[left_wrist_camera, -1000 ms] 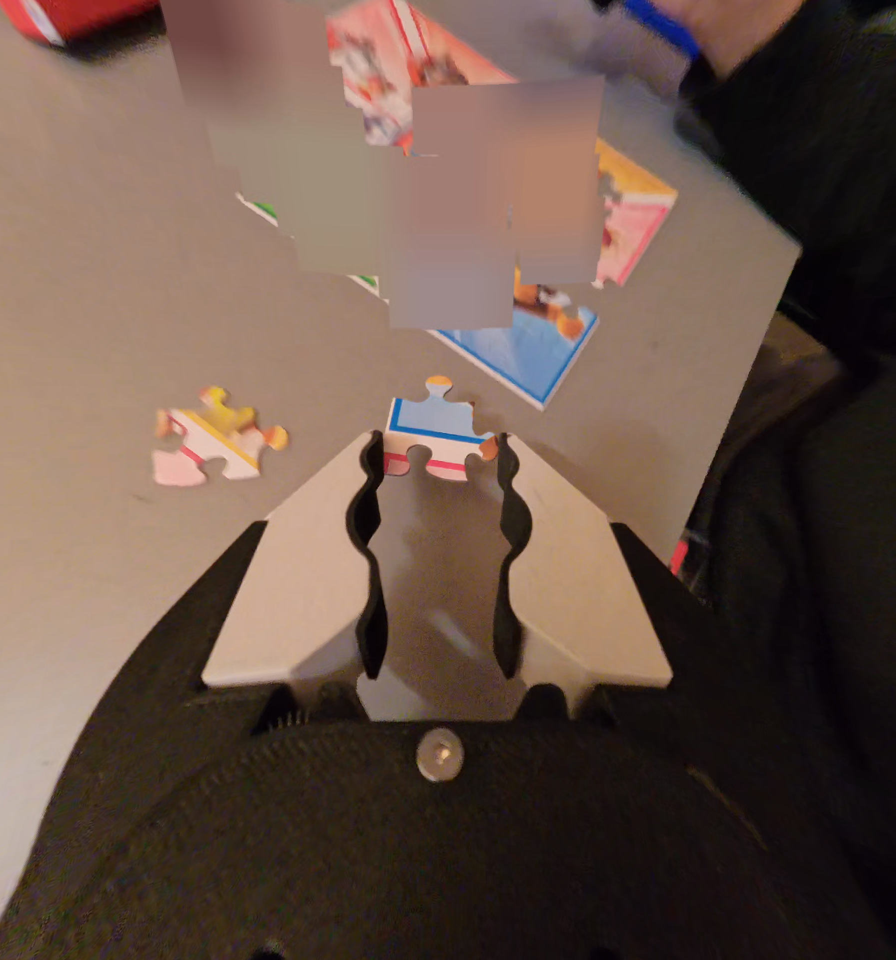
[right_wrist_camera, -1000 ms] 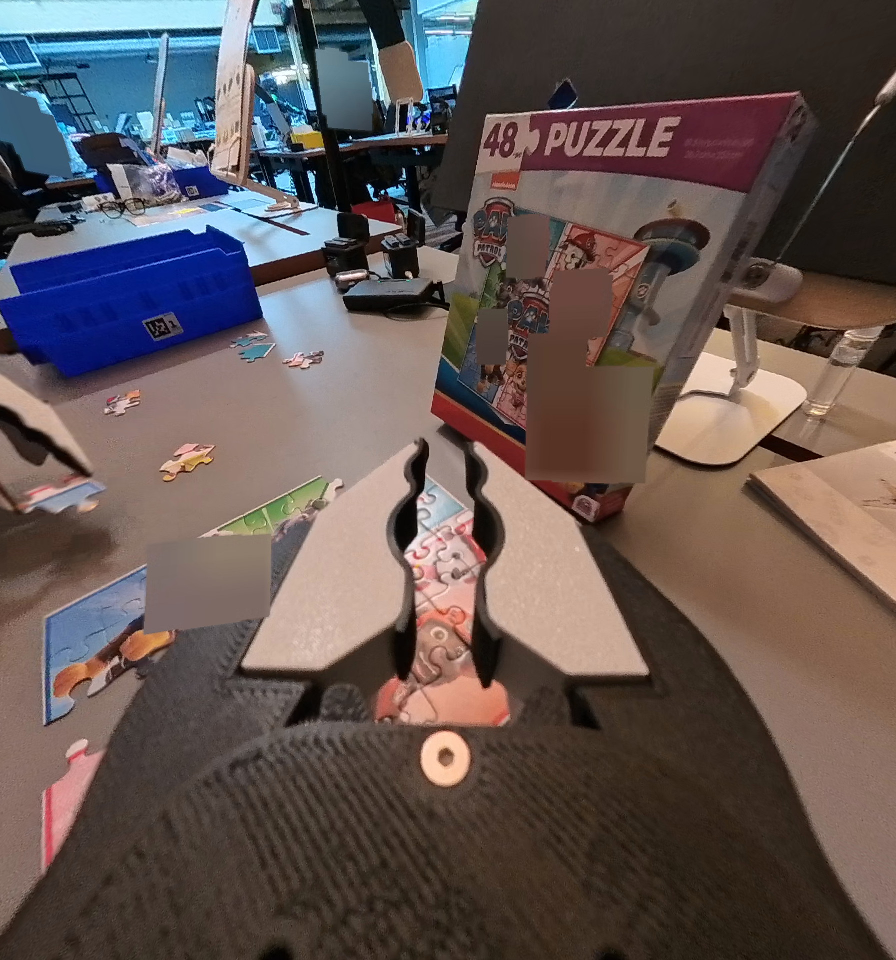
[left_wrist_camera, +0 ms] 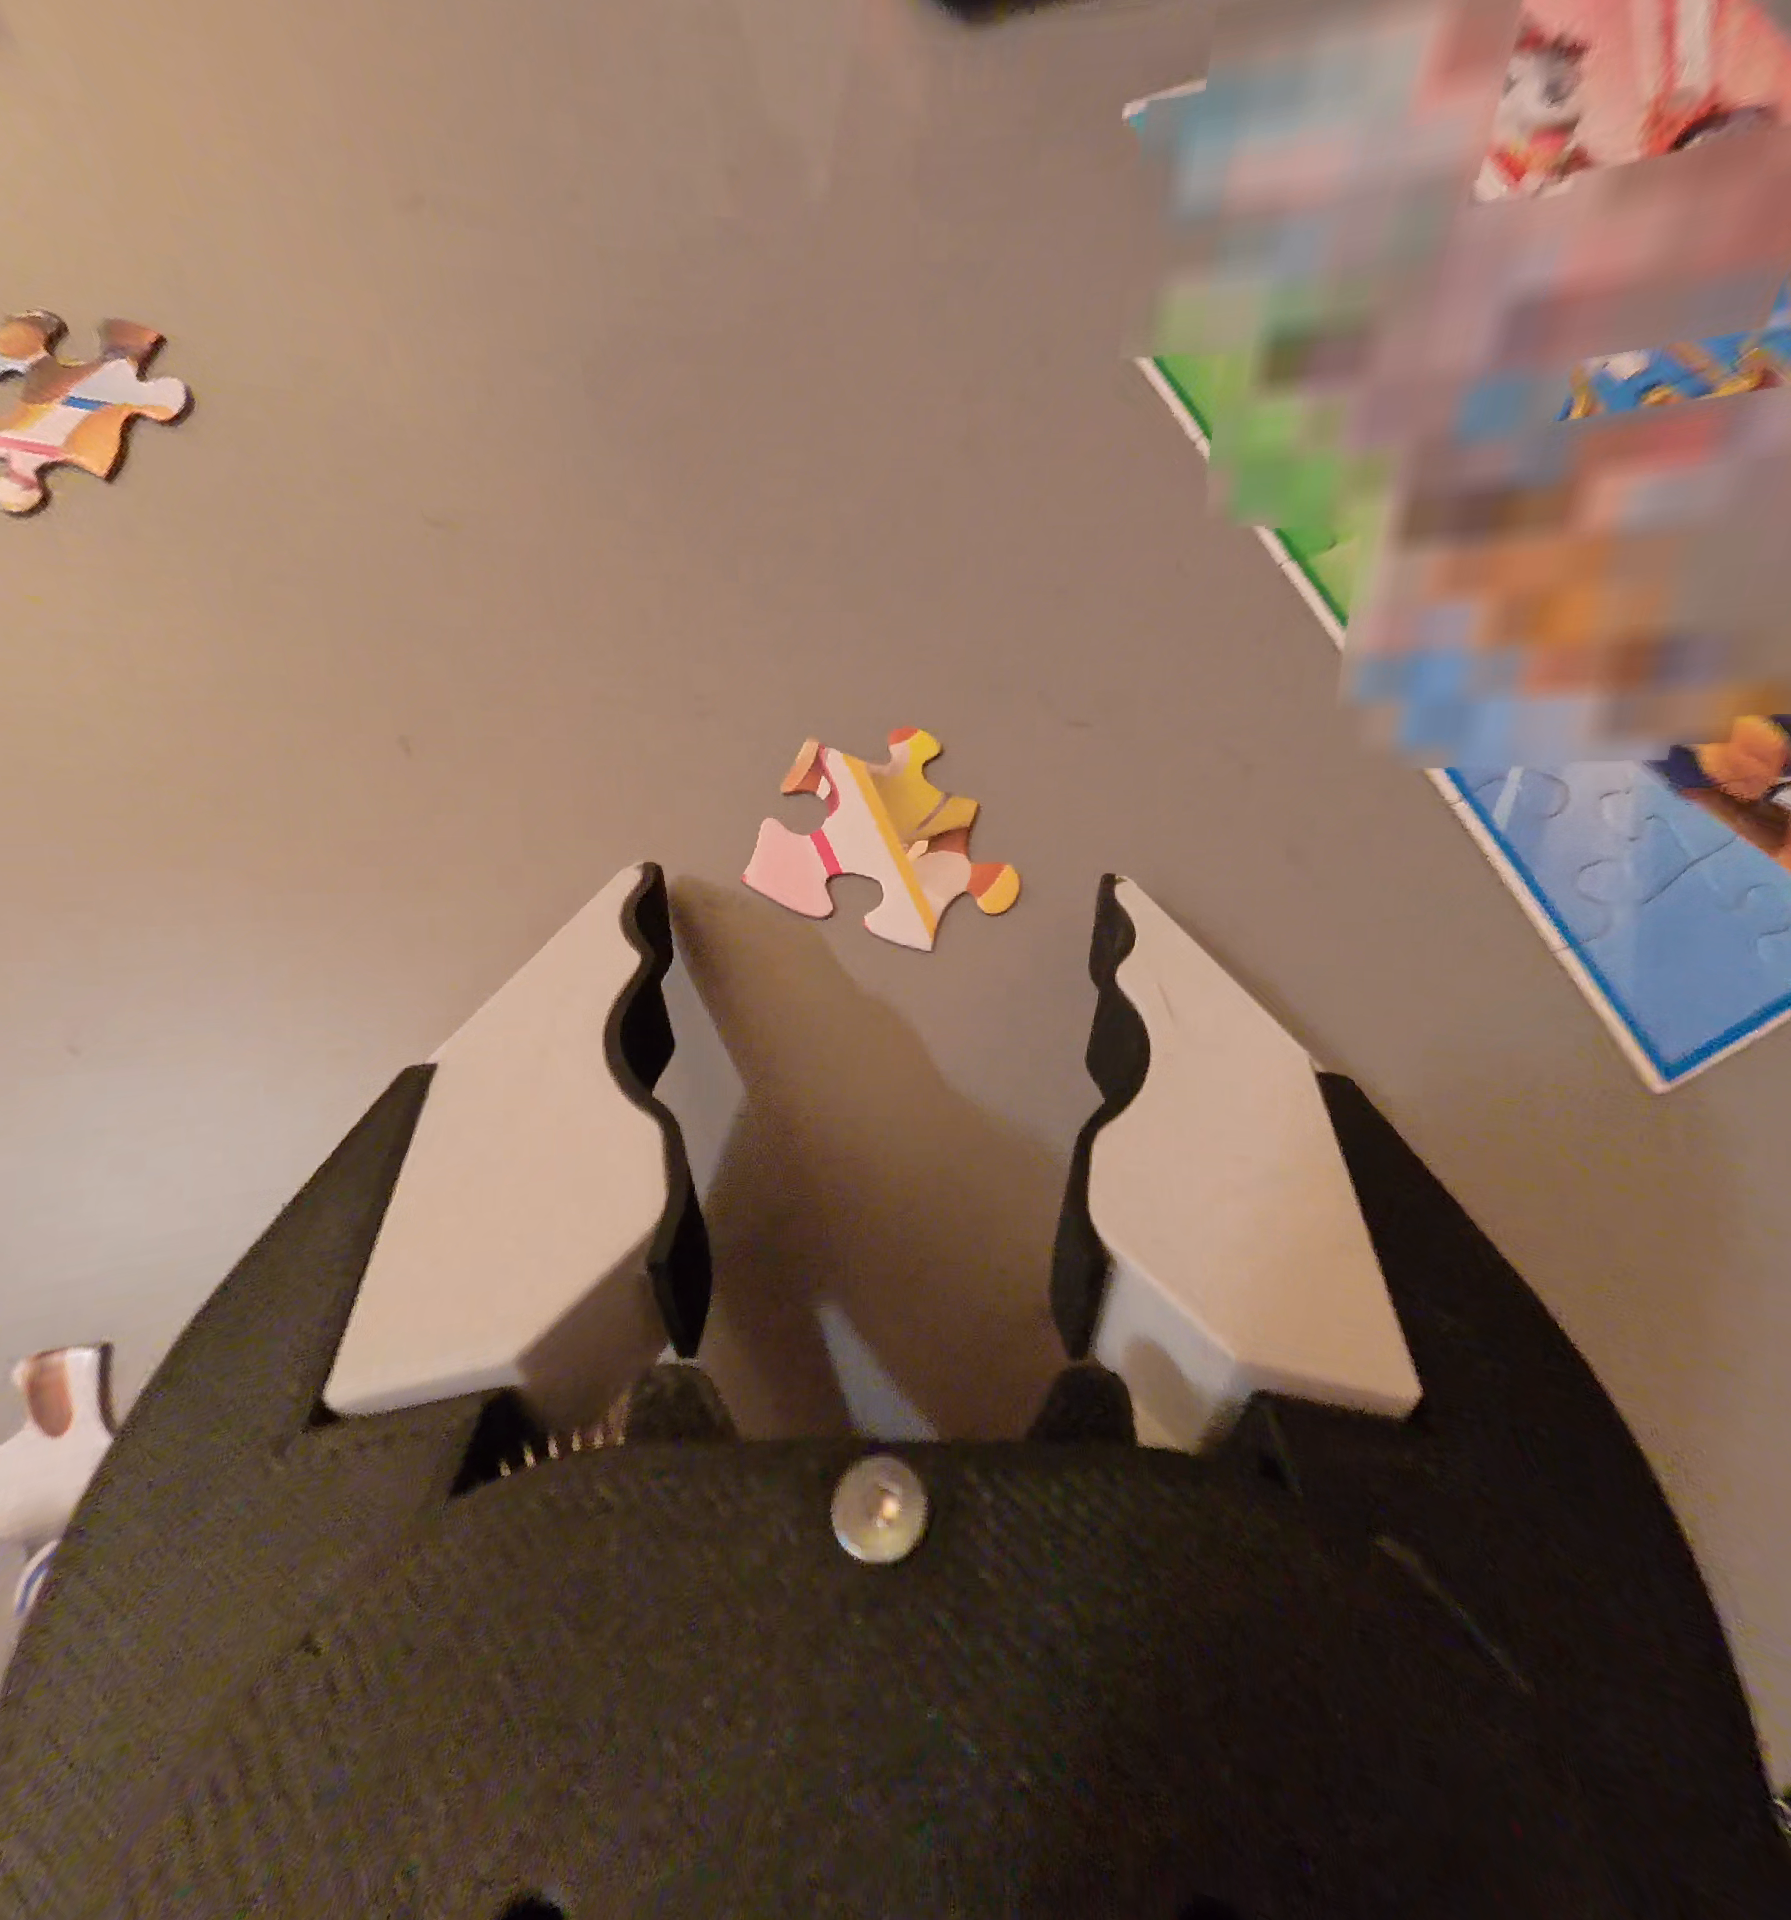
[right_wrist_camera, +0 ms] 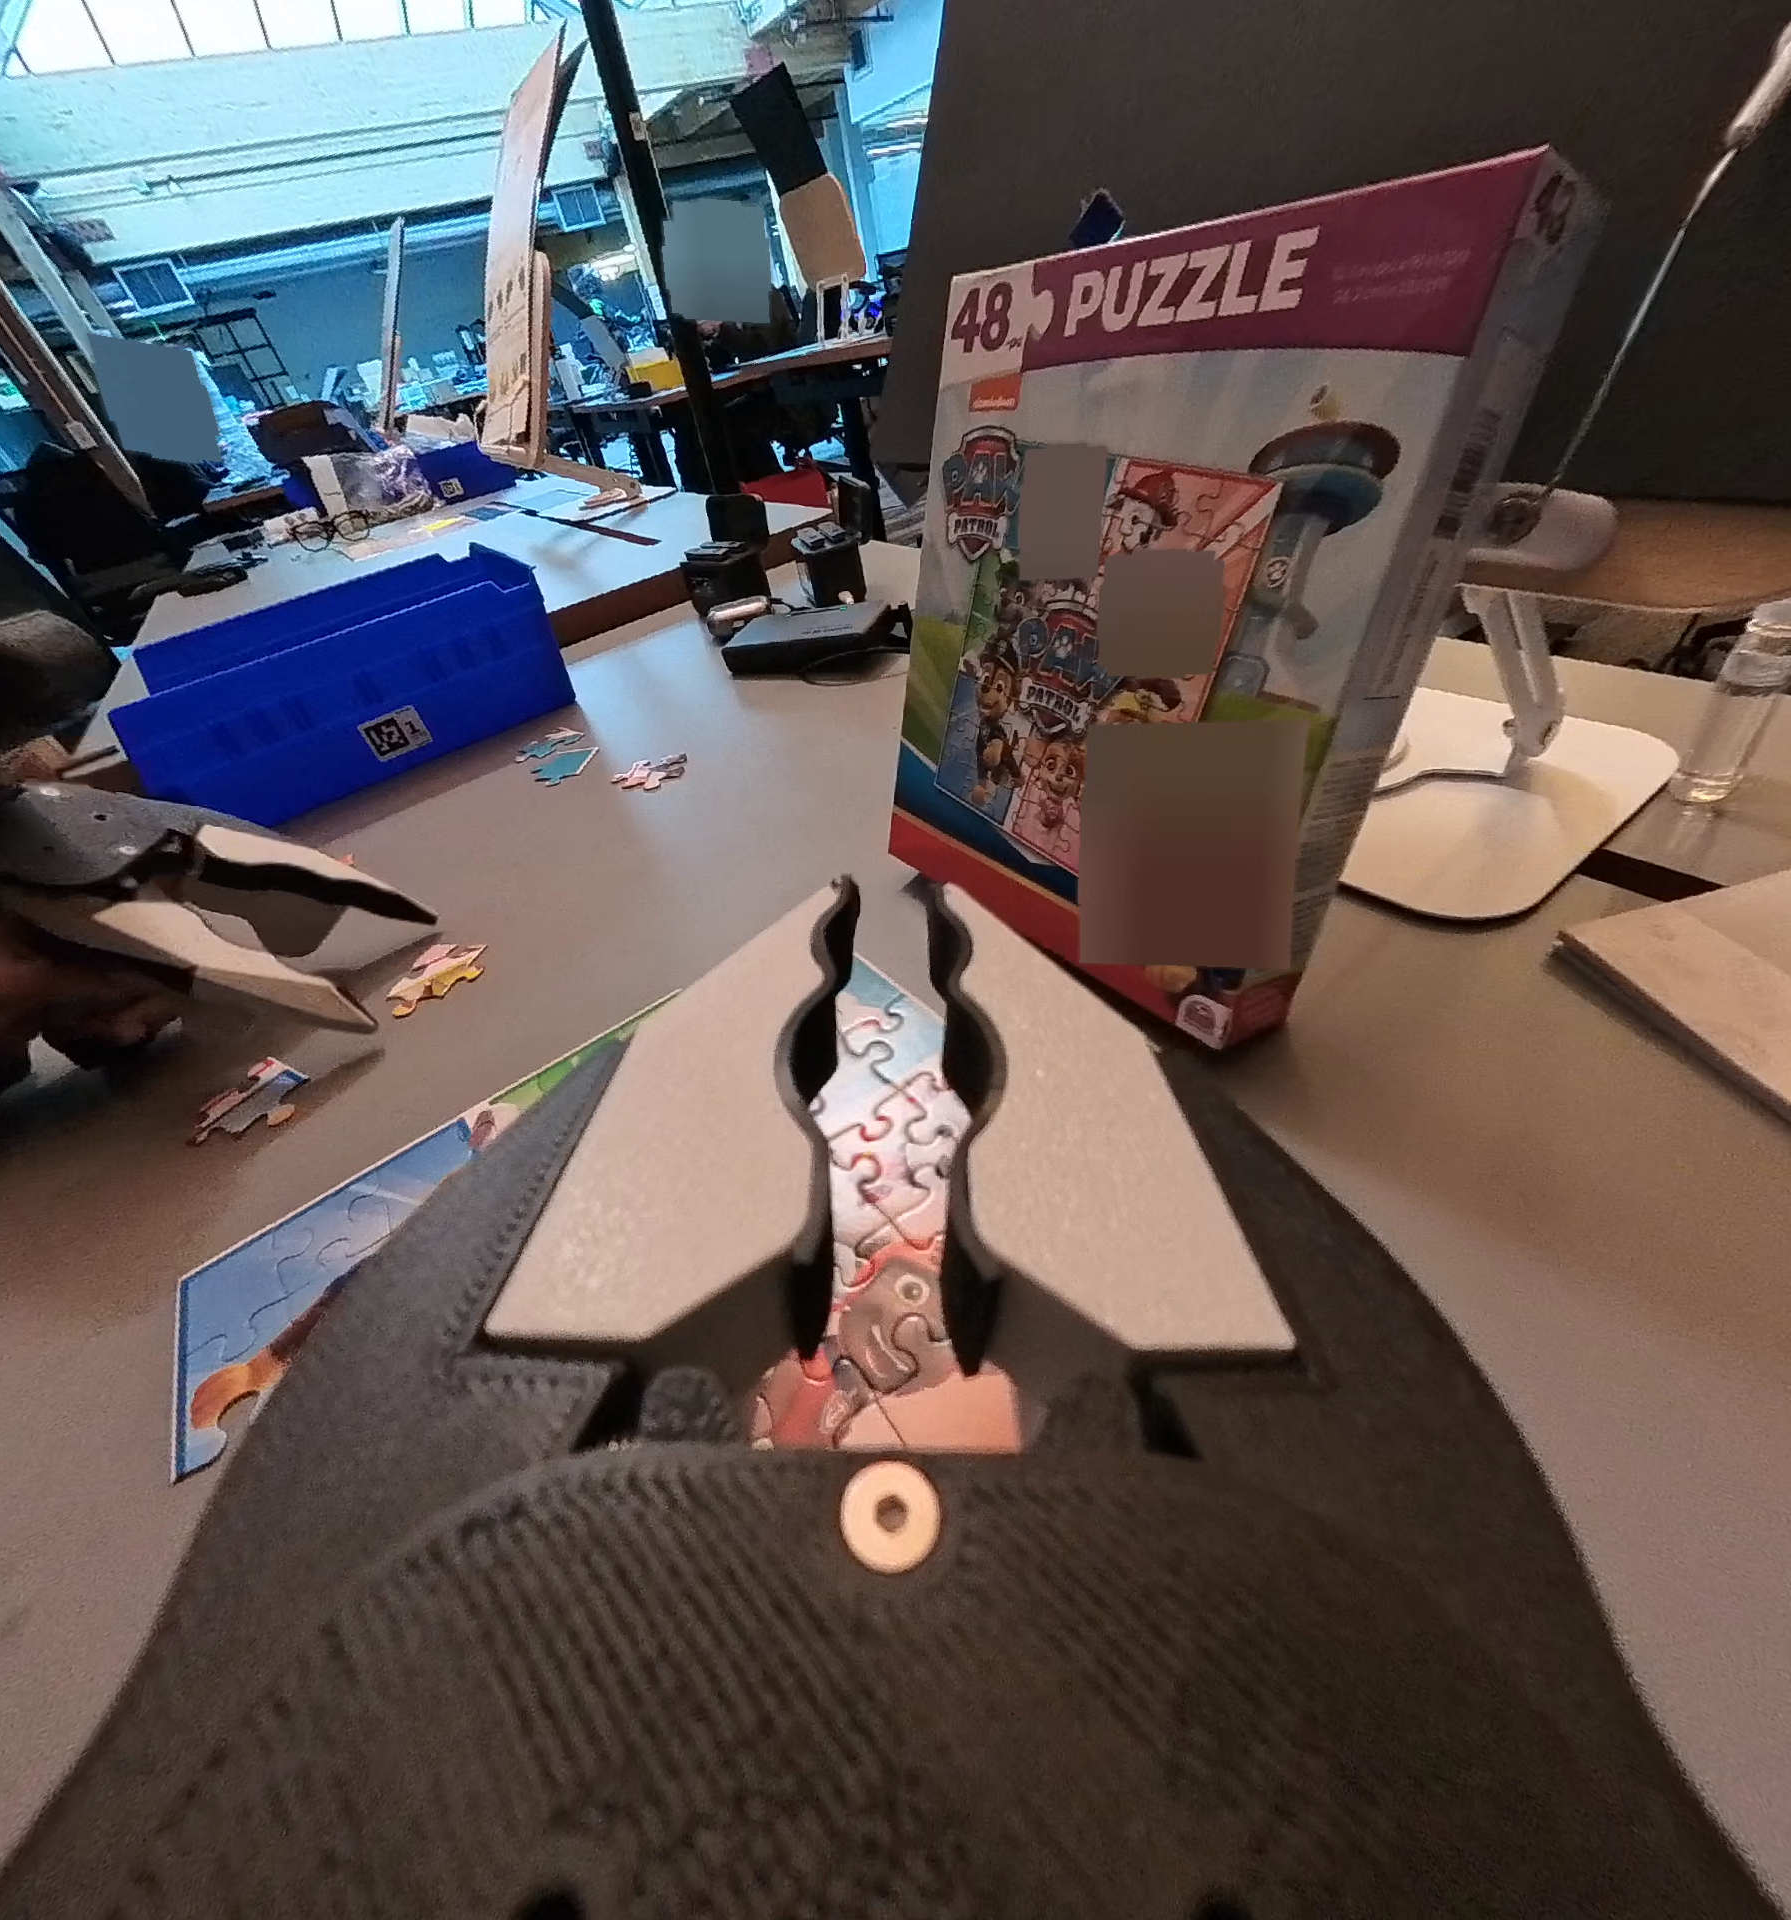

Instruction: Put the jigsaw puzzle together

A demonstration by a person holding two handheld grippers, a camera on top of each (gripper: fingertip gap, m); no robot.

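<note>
My left gripper (left_wrist_camera: pixel 880 878) is wide open and empty, just above the grey table (left_wrist_camera: pixel 455 675). A pink, white and yellow puzzle piece (left_wrist_camera: pixel 880 842) lies flat just ahead of the fingertips, between their lines, and neither pad touches it. The right wrist view shows the same gripper (right_wrist_camera: pixel 392 966) beside that piece (right_wrist_camera: pixel 439 971). My right gripper (right_wrist_camera: pixel 891 894) hovers over the partly assembled puzzle (right_wrist_camera: pixel 288 1278). Its jaws stand a narrow gap apart with nothing between them. The puzzle (left_wrist_camera: pixel 1649 935) lies to the right of the left gripper.
Loose pieces lie at the left (left_wrist_camera: pixel 60 405), lower left (left_wrist_camera: pixel 8 1455) and near a blue bin (right_wrist_camera: pixel 340 686). An upright puzzle box (right_wrist_camera: pixel 1234 623) stands just beyond the right gripper. A white lamp base (right_wrist_camera: pixel 1493 810), a glass bottle (right_wrist_camera: pixel 1732 717) and a booklet (right_wrist_camera: pixel 1753 997) are at the right. Some 35 cm of space lies between my two pairs of fingers. The right tips stand about 35 cm off the glass bottle (right_wrist_camera: pixel 1732 717).
The left gripper opened wider and moved left from the puzzle's edge to the pink and yellow piece. The blue and white piece at its fingertips now lies on the table. The right gripper barely moved.
</note>
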